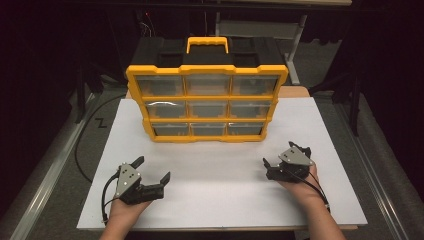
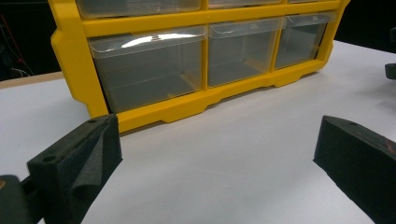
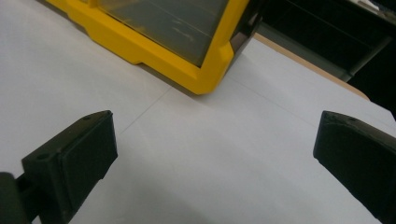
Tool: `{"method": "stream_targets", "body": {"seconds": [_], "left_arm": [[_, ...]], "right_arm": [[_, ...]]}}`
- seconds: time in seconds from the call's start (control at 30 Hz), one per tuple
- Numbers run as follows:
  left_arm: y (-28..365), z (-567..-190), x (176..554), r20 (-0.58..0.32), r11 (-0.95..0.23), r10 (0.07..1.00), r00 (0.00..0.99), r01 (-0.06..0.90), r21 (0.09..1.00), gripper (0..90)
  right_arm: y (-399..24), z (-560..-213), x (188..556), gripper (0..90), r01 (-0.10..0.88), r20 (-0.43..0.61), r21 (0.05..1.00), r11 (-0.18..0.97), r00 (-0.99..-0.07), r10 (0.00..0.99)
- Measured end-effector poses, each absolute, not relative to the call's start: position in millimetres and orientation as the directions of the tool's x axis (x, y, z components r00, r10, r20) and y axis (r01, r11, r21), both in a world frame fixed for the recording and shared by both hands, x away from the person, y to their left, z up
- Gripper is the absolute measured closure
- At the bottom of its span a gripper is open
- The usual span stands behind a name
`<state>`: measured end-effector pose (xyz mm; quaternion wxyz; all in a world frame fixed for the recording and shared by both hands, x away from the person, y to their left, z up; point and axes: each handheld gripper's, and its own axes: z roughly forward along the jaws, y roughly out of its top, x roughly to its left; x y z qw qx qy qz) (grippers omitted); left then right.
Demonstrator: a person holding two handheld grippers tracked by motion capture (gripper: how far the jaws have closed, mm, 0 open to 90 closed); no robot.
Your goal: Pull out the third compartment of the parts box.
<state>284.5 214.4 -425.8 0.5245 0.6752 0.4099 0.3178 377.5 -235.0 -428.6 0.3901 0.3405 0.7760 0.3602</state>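
Observation:
A yellow and black organiser case [image 1: 207,97] with three rows of clear drawers stands upright at the back of the white board [image 1: 220,197]; its yellow handle [image 1: 207,44] is on top. My left gripper [image 1: 152,169] rests near the front left of the board, open and empty, jaws wide apart. My right gripper [image 1: 285,155] sits at the front right, also open and empty. In the left gripper view the bottom row of drawers [image 2: 149,70] faces me beyond the jaws. In the right gripper view the case's lower right corner [image 3: 205,74] lies ahead to the left.
The white board lies on a wooden table [image 1: 295,92] whose edge shows behind the case. A black cable [image 1: 80,145] curves over the floor at the left. Metal rails [image 1: 45,185] run along both sides. Dark frames and stands surround the back.

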Motion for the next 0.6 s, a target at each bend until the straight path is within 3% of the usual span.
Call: {"method": "stream_targets", "body": {"seconds": [0.6], "left_arm": [[214.1,-425.6,284.0,0.002,-0.115,0.884,0.467,0.213,0.97,1.8]], "right_arm": [[-207.6,-434.9,364.6,1.1,0.126,-0.576,0.671,0.731,-0.532,0.621]]}}
